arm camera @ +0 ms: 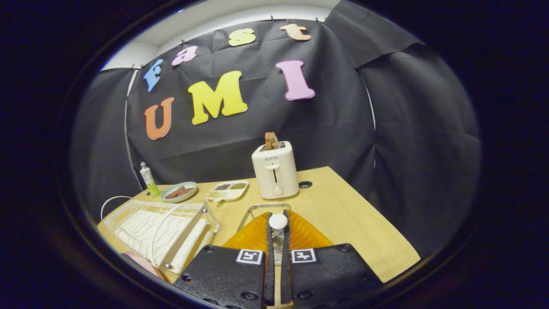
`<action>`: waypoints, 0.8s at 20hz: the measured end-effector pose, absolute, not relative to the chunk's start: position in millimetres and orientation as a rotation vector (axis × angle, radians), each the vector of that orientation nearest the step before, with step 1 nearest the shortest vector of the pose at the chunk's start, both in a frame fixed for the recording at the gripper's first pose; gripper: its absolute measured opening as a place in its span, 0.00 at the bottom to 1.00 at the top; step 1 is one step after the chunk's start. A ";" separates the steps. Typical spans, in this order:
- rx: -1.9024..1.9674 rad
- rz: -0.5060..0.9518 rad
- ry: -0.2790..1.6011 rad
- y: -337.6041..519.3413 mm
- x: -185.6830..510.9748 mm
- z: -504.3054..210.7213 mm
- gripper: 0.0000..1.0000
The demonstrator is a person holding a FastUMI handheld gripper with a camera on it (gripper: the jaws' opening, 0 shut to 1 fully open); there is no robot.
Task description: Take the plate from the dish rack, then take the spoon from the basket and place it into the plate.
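Tool [278, 231] level above the table [343, 214], fingers clamped on the white spoon [278, 221] over the orange basket [253, 235].

The claw [278, 234] is sitting nearly closed, its two black fingers [269, 240] pressing on a white spoon [278, 221] whose round end is poking up between the tips. An orange ribbed basket [300, 235] is lying just beyond the fingers, a clear frame at its far edge. A white dish rack [158, 227] is standing beside it on the table [343, 210] — farther back, a white toaster [275, 170] is holding toast, with a divided tray [227, 190], a plate [179, 192] and a small bottle [148, 179] lining up along the wall.
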State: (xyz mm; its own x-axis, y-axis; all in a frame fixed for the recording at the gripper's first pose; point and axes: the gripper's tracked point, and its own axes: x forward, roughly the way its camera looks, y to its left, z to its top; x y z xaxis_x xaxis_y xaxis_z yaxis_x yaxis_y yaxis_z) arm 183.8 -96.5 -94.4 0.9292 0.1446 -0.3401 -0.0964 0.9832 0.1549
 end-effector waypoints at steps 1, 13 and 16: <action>0.124 0.123 0.349 -96.2 182.7 -86.4 0.11; 0.058 0.158 0.226 -73.3 115.5 37.4 0.10; 0.060 0.226 0.234 -50.8 79.7 60.1 0.10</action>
State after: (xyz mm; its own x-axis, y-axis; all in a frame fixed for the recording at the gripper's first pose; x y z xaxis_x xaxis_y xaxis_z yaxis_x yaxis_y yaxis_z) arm 79.7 -50.8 60.1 0.9475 0.2286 -0.2235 -0.2146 0.9730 0.0852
